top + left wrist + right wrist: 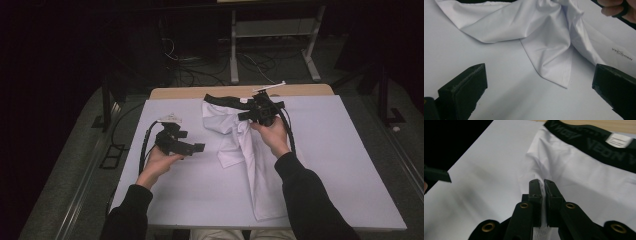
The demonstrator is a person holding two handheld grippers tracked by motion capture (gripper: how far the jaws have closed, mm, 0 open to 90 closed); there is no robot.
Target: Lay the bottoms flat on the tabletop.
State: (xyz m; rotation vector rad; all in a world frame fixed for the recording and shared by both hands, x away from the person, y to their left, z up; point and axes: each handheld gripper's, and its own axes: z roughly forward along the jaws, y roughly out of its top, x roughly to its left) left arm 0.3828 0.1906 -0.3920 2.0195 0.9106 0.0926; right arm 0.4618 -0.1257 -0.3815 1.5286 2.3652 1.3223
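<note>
White leggings (247,150) with a black waistband (225,100) lie crumpled on the white table (330,150), one leg running toward the front edge. My right gripper (250,116) hovers over the upper part of the garment, shut on a pinch of its white fabric (543,192), which shows between the two black pads (535,191). The waistband (594,140) lies just beyond. My left gripper (197,147) stands open to the left of the leggings, jaws wide apart with nothing between them; in the left gripper view a leg hem (559,70) lies ahead on the table.
A wooden table edge (190,93) shows behind the white surface. Beyond it are a metal frame (272,30) and cables on the dark floor. A white tool (270,87) rests at the table's far edge. Bare white surface spreads left and right of the garment.
</note>
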